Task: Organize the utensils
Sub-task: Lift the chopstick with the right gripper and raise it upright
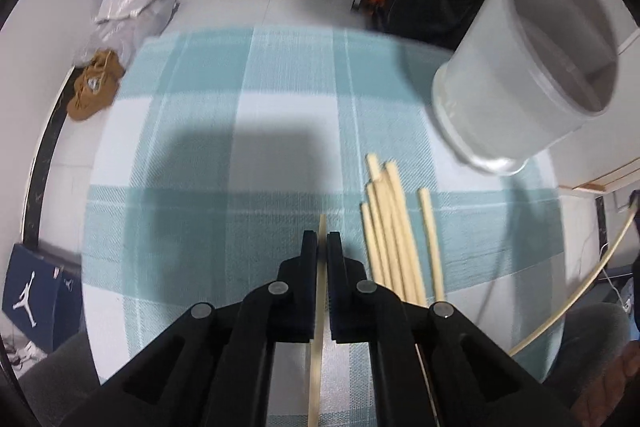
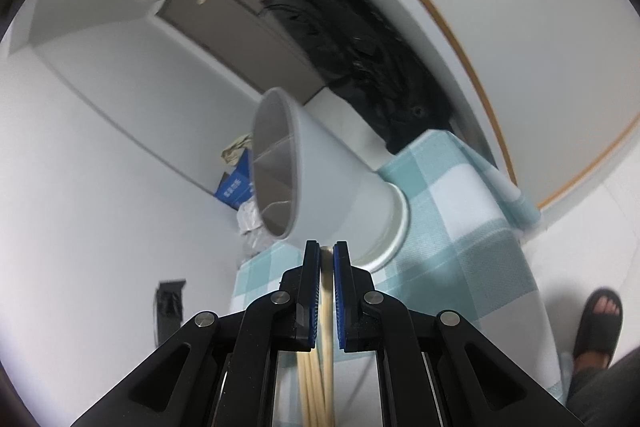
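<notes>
Chopsticks here look like light, stiff, smooth wooden rods, so they would likely roll or twist in a pinch; taking hold near the middle of the length should keep them from swinging.

Left tongs (image 1: 322, 239) are closed on a single chopstick (image 1: 317, 327), which runs back between the fingers and pokes out a little past the tips. Just right of those tongs a loose bundle of chopsticks (image 1: 394, 231) lies on the teal checked tablecloth (image 1: 240, 147), and further ahead to the right stands the translucent plastic cup (image 1: 520, 79), which appears empty.

Right tongs (image 2: 327, 247) are pinched on one chopstick (image 2: 327, 311) between blue pads (image 2: 315, 291), with the cup (image 2: 332, 183) directly ahead of the tips, its mouth swung left because the camera is rolled over.

Only the left view shows the whole bundle and how many sticks remain; the right view shows just their ends beneath the fingers, yet it alone shows the divider inside the cup.
</notes>
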### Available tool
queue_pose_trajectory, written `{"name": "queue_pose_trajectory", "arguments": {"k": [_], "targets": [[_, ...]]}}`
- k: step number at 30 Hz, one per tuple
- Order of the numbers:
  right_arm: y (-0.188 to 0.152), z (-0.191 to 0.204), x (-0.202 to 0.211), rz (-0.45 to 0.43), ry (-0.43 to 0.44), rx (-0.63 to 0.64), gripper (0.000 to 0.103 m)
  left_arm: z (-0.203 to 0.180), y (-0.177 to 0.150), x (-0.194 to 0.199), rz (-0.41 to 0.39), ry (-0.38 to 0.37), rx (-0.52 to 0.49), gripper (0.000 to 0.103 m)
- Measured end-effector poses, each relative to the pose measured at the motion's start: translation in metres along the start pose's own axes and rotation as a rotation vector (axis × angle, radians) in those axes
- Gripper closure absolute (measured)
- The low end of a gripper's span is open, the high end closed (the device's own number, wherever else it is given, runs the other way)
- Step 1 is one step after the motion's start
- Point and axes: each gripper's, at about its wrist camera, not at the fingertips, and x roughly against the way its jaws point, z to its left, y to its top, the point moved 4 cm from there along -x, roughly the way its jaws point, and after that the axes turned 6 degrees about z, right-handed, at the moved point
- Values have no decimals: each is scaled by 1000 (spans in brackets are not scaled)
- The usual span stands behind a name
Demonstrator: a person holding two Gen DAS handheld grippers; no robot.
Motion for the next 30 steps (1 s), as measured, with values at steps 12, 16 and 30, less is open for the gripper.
{"name": "queue_pose_trajectory", "arguments": {"k": [12, 16, 30], "targets": [[-18, 61, 5, -5, 8, 218, 97, -11, -11, 84, -384, -155, -47, 102], [-25, 82, 7, -11, -6, 305, 97, -4, -3, 85, -413, -173, -73, 102], [-32, 118, 9, -37, -17, 435, 97, -16, -6, 114, -453, -203, -180, 103]]}}
